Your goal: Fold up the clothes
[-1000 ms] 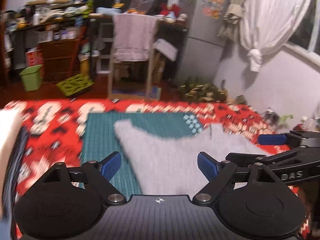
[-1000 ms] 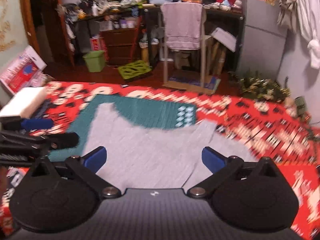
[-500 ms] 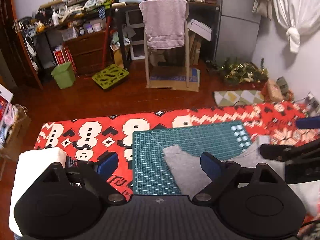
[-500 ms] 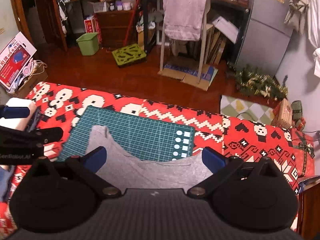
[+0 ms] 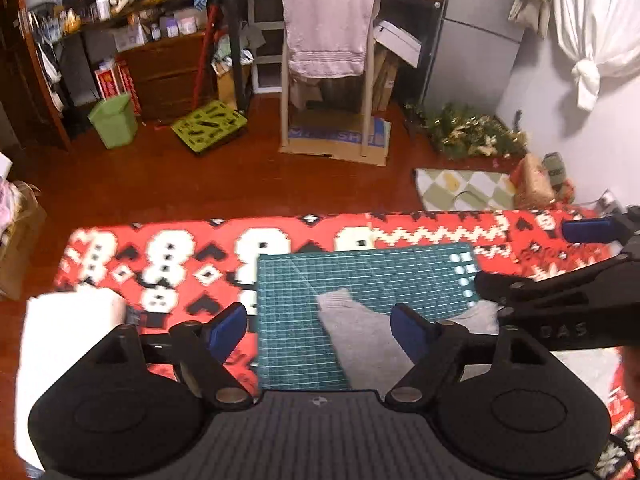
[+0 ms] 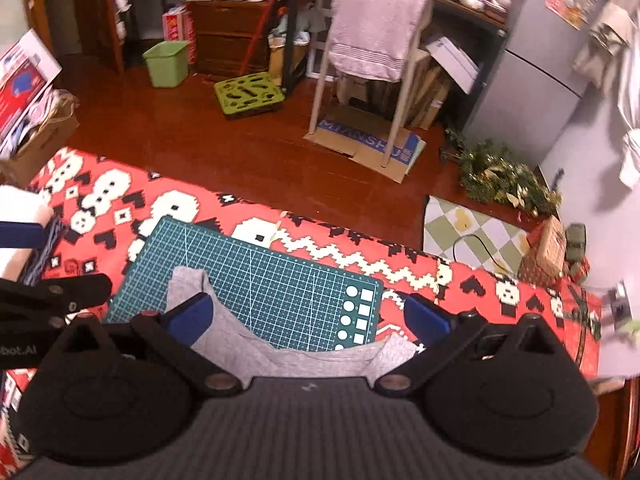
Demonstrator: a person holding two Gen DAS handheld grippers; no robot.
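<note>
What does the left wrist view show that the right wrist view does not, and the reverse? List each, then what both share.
Only the left wrist view: the knotted white curtain and the open right gripper from the side. Only the right wrist view: the red and white box at the far left and the grey garment's neckline. Both: the grey garment on the green cutting mat, and the towel-draped chair.

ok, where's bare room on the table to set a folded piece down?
Free: red patterned cloth right of the cutting mat, and the strip beyond the mat's far edge. The mat's far half is also bare. Crowded: near half under the grey garment; left end holds a white stack.
</note>
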